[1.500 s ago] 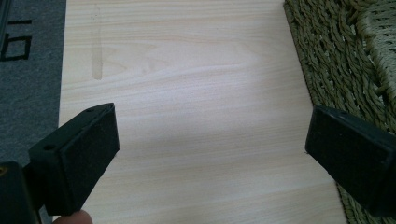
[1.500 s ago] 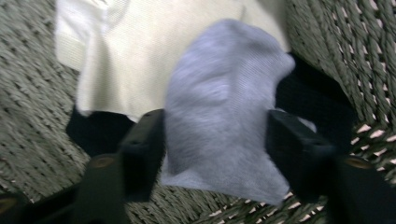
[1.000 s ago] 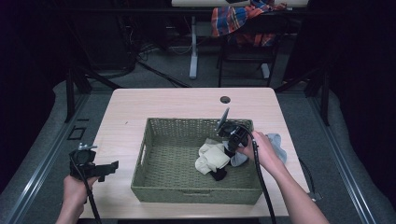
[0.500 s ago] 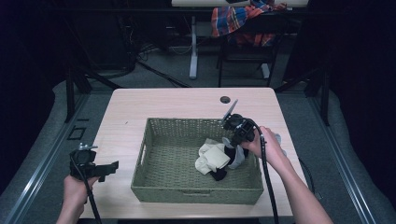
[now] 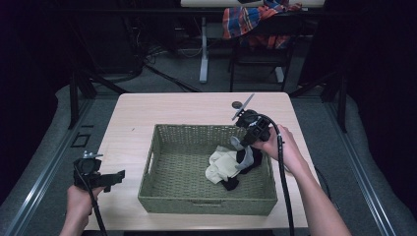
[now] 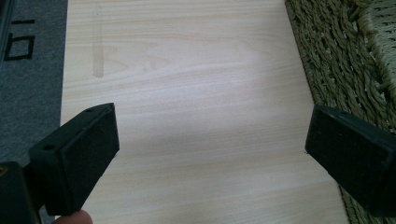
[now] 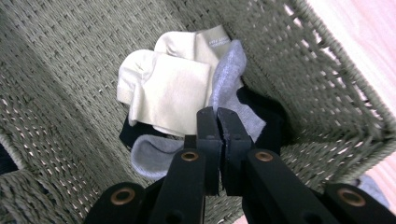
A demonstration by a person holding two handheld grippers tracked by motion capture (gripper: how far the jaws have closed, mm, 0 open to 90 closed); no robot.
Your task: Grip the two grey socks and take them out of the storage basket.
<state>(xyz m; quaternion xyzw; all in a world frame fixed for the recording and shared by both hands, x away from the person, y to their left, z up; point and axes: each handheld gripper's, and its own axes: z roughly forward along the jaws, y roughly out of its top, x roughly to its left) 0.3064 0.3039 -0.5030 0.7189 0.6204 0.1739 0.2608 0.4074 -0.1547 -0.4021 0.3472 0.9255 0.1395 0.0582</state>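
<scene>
A woven basket [image 5: 162, 196] sits mid-table; cream, grey and black socks [image 5: 226, 164] lie piled at its right end. The right tongs [image 7: 217, 122], pressed together and pinching nothing, have risen above the pile. The left tongs [image 6: 210, 144] hang spread over the pale wood table [image 5: 177, 108] near its left edge; grey carpet surrounds it.

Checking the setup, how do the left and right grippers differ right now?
The left gripper has its jaws wide open; the right gripper's jaws are shut. The left one hangs over bare table beside the basket; the right points down into it, over socks. Both have black jaws.
</scene>
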